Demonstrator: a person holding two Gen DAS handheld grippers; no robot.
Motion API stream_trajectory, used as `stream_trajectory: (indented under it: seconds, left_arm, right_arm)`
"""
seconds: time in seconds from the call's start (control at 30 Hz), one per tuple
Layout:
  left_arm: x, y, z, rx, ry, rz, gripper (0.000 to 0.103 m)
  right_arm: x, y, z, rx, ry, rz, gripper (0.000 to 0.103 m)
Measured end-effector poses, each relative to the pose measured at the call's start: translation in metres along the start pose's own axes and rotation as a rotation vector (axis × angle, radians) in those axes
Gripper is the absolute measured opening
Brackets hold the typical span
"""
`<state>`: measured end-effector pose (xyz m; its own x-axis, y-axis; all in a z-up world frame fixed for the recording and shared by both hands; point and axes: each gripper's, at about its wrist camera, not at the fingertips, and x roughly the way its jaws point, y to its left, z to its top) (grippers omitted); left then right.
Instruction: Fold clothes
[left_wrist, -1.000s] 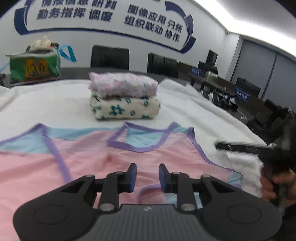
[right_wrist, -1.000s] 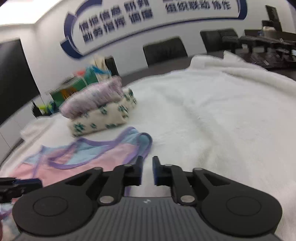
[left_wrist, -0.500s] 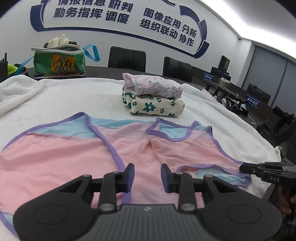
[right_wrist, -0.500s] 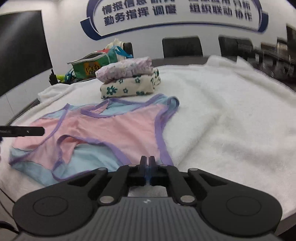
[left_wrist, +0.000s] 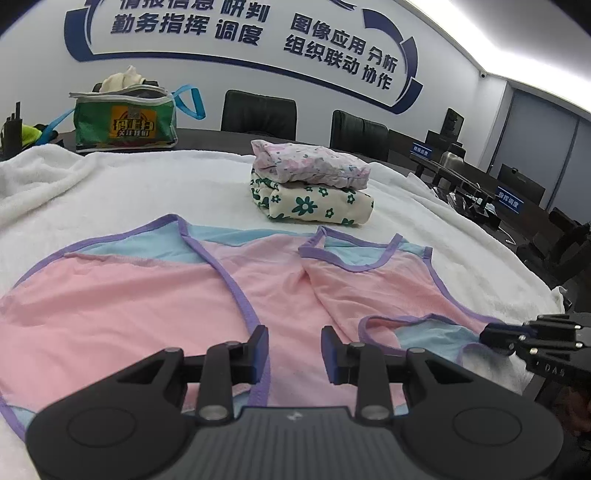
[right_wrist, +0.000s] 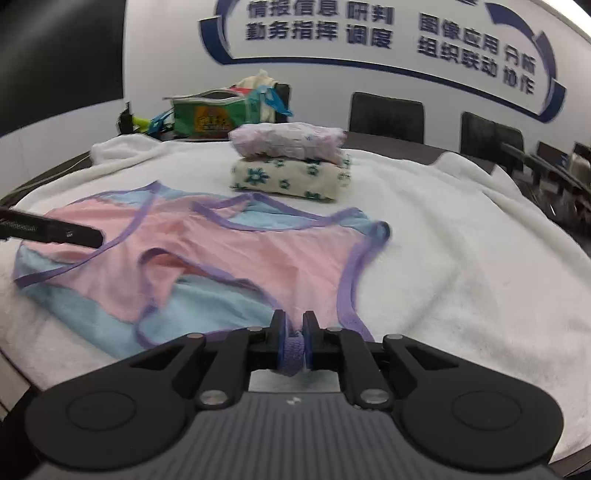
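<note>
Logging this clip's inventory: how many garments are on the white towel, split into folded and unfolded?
Folded: 2, a lilac floral bundle on top of a cream green-flowered bundle
Unfolded: 1, the pink top, its edge in the right gripper
Total: 3

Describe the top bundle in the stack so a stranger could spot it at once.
On the white blanket, behind the pink garment, sits a stack of two folded bundles. The top bundle is pale lilac with small flowers; the lower bundle is cream with green flowers.
</note>
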<state>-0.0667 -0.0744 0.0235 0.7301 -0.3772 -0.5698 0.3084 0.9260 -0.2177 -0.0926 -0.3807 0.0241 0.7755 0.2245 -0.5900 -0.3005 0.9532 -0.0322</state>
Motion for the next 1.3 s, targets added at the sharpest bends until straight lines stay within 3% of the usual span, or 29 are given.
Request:
stream_trajectory:
  seconds: [0.1, 0.2, 0.33, 0.43, 0.53, 0.67, 0.77, 0.93, 0.97, 1.0, 1.03, 1.17, 1.3]
  left_arm:
    - [-0.001, -0.001, -0.002, 0.016, 0.001, -0.001, 0.029]
    - [-0.008, 0.005, -0.005, 0.046, 0.001, -0.03, 0.029]
    - [-0.034, 0.032, -0.014, 0.122, -0.03, -0.08, 0.03]
    - [-0.05, 0.056, -0.025, 0.172, 0.0, -0.086, 0.035]
    - [-0.063, 0.066, -0.038, 0.239, 0.023, -0.124, 0.035]
    - [-0.065, 0.063, -0.049, 0.315, 0.027, -0.197, 0.035]
    - [-0.067, 0.064, -0.05, 0.336, 0.025, -0.27, 0.035]
    - [-0.064, 0.062, -0.056, 0.394, 0.04, -0.267, 0.032]
    - [-0.063, 0.062, -0.057, 0.402, 0.032, -0.26, 0.023]
    - [-0.063, 0.062, -0.058, 0.409, 0.025, -0.252, 0.008]
    - [-0.062, 0.065, -0.056, 0.402, 0.024, -0.254, 0.002]
    - [-0.064, 0.076, -0.037, 0.328, -0.007, -0.28, 0.001]
    - [-0.045, 0.087, 0.015, 0.317, -0.042, -0.26, 0.001]
  right_arm:
    - [0.005, 0.006, -0.004, -0.022, 0.042, 0.005, 0.01]
    - [0.003, 0.004, -0.008, -0.01, 0.041, -0.01, 0.02]
    - [-0.019, 0.007, -0.006, -0.051, -0.044, 0.012, 0.025]
    - [-0.029, 0.024, -0.004, -0.128, -0.144, 0.118, 0.037]
    - [-0.024, 0.052, -0.008, -0.244, -0.195, 0.258, 0.037]
    - [-0.01, 0.068, -0.019, -0.393, -0.142, 0.284, 0.037]
    - [-0.006, 0.061, -0.022, -0.406, -0.105, 0.288, 0.036]
    - [-0.006, 0.05, -0.024, -0.38, -0.09, 0.304, 0.034]
    - [-0.006, 0.048, -0.025, -0.373, -0.091, 0.311, 0.033]
    - [-0.002, 0.046, -0.018, -0.366, -0.096, 0.314, 0.023]
    - [0.002, 0.043, -0.01, -0.359, -0.102, 0.317, 0.008]
    - [0.02, 0.034, 0.023, -0.332, -0.123, 0.327, 0.003]
    - [0.038, 0.025, 0.055, -0.305, -0.145, 0.338, 0.003]
